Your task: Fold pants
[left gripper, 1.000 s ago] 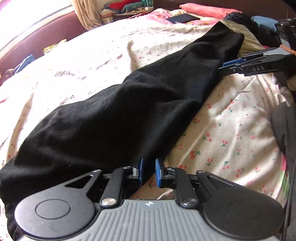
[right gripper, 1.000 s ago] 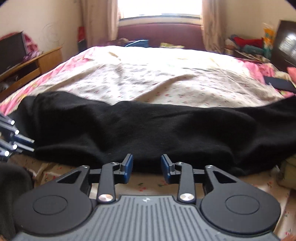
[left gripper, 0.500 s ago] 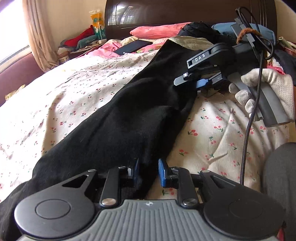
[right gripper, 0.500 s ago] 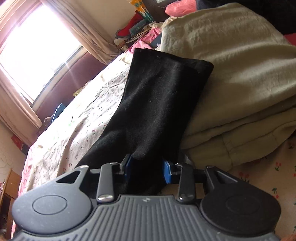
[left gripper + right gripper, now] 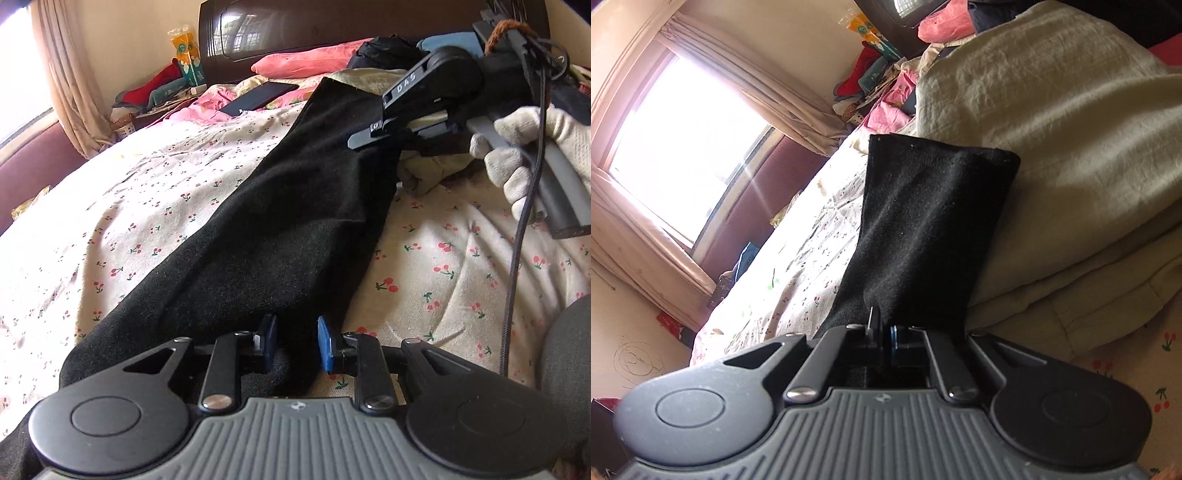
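A: Left wrist view. What does the left gripper (image 5: 293,341) have?

B: Nothing clamped yet. Its blue fingers (image 5: 327,345) stand apart, with a fold of the black pants (image 5: 280,229) lying between them at the near end. The pants run away from the fingertips in one long band across the cherry-print sheet (image 5: 443,266).

A: And past the fingertips, to the right?

B: The right gripper (image 5: 364,134), in a white-gloved hand (image 5: 532,147), reaches in over the far edge of the pants. From here its fingertips are lost against the black cloth, so the grip cannot be read in this view.

A: Right wrist view, then.

B: There the fingers are pinched together on the pants (image 5: 923,229), the cloth bunched right at the tips. Beyond them the leg rises to a hem that lies against a pale green quilt (image 5: 1071,147) on the right; the sheet (image 5: 812,251) falls away to the left.

A: Why one end gripped and the other straddled?

B: A judgement: the far end is secured to be carried over, while the left sits around the near end, ready to close and anchor or lift it for a lengthwise fold.
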{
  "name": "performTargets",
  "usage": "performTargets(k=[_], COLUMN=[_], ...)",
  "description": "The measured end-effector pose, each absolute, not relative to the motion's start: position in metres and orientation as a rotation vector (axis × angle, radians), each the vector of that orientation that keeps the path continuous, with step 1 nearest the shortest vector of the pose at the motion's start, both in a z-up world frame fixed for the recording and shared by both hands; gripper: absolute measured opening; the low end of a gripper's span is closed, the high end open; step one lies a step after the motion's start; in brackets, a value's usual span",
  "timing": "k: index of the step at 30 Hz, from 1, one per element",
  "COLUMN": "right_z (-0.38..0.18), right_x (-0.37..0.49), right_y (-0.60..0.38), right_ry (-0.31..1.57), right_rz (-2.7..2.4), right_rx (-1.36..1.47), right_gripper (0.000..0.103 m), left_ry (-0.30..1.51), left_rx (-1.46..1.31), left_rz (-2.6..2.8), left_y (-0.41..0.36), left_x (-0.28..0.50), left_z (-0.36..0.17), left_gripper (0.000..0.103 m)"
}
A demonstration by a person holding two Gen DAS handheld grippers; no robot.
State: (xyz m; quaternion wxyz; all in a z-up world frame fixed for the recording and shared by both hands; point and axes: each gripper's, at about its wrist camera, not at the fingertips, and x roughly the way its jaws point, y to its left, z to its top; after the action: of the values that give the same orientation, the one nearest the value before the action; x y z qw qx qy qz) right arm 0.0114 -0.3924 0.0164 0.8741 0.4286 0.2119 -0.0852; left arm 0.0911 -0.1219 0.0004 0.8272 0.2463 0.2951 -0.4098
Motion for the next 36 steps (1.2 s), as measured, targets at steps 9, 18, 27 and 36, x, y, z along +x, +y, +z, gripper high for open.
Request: performTargets(k=[9,18,27,36], right_z=[0.010,0.015,0.030,0.049], right_x=[0.004,0.000,0.000,-0.008], right_y=[-0.393,-0.393,-0.409,-0.415], right_ry=[0.523,0.503,0.377,0.302], right_rz=[-0.236,-0.264,-0.235,-0.351], right_rx=[0.796,0.787,0.884,0.749], right_gripper=[0.005,0.010,0.020,0.018], left_ry=[0.710,0.680,0.697,0.687], left_rx=[0.552,0.546,0.510,0.521], left_rz=[-0.966,-0.964,-0.960,-0.956], left_y=[-0.132,-0.128,-0.121,-0.123], left_x=[0.090,0.084,0.083,0.081], left_z=[-0.007,-0.003,-0.005,-0.007], left_gripper=[0.025,0.025,0.026,0.027])
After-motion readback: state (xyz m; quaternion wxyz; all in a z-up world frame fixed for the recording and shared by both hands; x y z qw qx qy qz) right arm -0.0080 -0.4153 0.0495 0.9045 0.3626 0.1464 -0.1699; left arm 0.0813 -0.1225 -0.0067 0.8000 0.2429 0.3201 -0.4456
